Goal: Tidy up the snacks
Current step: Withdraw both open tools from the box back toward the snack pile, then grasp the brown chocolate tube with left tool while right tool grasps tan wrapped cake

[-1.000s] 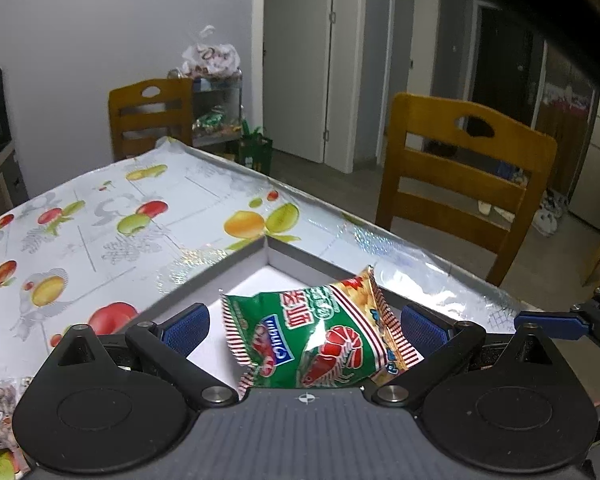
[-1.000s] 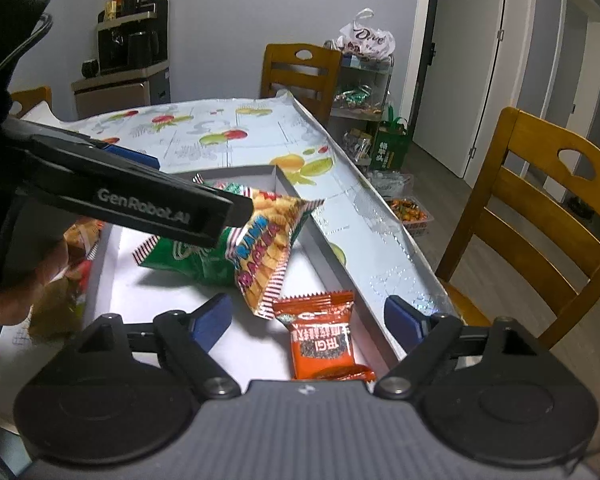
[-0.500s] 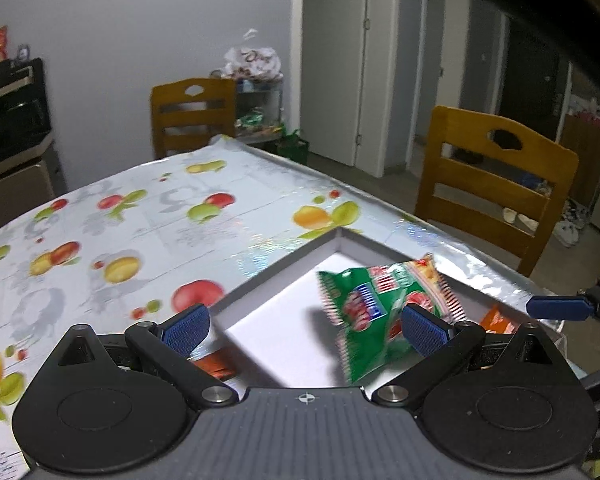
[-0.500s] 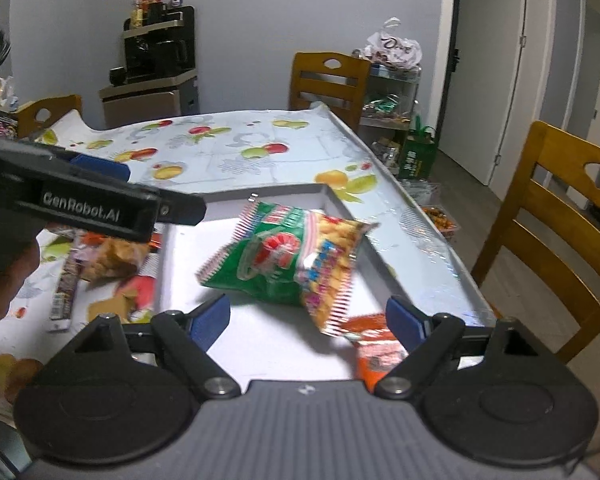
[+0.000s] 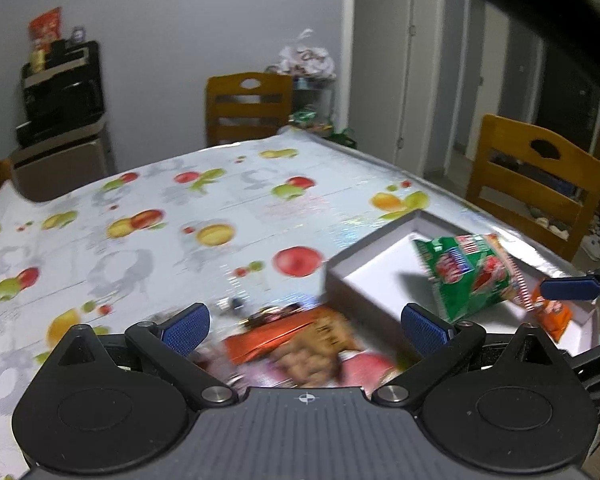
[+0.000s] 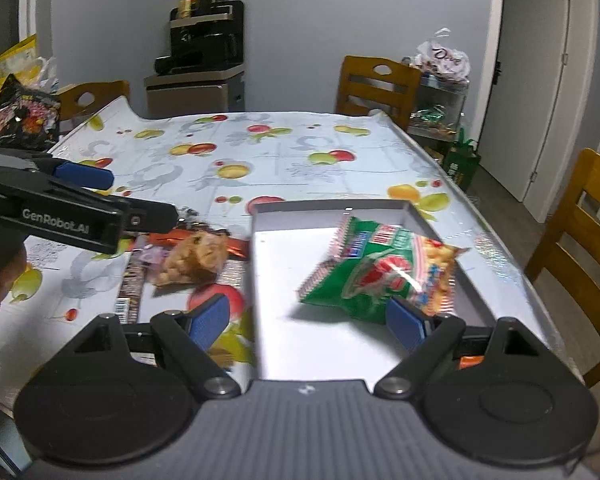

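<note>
A green shrimp-cracker bag [image 6: 384,270] lies in the shallow grey box [image 6: 332,205] on the fruit-print table; it also shows in the left wrist view [image 5: 474,276]. An orange packet [image 5: 550,314] lies in the box near it. My left gripper [image 5: 304,326] is open and empty, above loose snacks left of the box: a clear bag of brown snacks [image 6: 194,258] and a dark bar [image 6: 132,286]. My right gripper [image 6: 308,322] is open and empty over the box's near left wall. The left gripper shows in the right wrist view [image 6: 112,200].
Wooden chairs stand at the table's far end [image 6: 376,84] and right side [image 6: 580,248]. A dark cabinet with appliances [image 6: 202,68] stands against the back wall. A black snack bag [image 6: 26,114] sits at the far left. The table's right edge [image 6: 512,264] runs close to the box.
The left gripper let go of the green bag, which dropped into the box, then swung left to the loose snacks. The right gripper drew back and left.
</note>
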Demonstrator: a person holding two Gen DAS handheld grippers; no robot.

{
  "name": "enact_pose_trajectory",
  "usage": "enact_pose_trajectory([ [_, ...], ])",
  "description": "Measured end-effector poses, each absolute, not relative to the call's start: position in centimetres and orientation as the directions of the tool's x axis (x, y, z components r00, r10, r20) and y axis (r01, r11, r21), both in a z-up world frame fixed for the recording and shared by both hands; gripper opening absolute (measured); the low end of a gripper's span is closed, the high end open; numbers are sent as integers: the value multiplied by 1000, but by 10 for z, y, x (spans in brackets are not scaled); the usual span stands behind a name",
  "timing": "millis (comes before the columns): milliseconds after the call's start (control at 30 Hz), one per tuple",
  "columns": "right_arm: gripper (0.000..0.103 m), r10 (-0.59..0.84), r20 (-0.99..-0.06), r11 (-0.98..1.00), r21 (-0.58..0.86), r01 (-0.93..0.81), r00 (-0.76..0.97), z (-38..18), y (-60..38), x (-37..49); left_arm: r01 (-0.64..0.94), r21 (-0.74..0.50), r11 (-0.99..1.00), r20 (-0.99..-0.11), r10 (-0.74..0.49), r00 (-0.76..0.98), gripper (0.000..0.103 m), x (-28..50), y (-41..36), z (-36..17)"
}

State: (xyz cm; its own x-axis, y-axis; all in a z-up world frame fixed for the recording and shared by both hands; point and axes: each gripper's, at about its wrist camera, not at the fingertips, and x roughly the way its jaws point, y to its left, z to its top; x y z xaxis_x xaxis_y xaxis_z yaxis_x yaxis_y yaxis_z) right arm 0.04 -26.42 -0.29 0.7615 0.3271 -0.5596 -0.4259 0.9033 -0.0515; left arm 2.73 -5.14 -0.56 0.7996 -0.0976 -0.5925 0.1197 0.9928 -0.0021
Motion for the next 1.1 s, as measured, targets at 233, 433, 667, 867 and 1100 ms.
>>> enact_pose_trajectory([
  [233, 86, 353, -570, 878, -71, -473, 742, -4, -234, -2, 49, -15, 999, -593, -48, 803, 103, 10, -11, -7],
  [433, 86, 366, -584, 861, -83, -501, 725, -8, -218, -3, 25, -11, 1000, -621, -27, 783, 103, 1, 2, -19],
  [667, 86, 375, -610, 840, -95, -534, 698, -21, -203, -1, 21, -23, 1000, -695, -31, 719, 103, 8, -4, -51],
  [867, 86, 384, -632, 816, -110, -568, 673, -35, -190, 0, 27, 7, 1000, -722, -14, 692, 103, 19, -14, -66],
  [1100, 86, 378, -635, 797, -147, -586, 673, -46, -179, 5, 18, 2, 1000, -750, -10, 662, 103, 32, -16, -78],
])
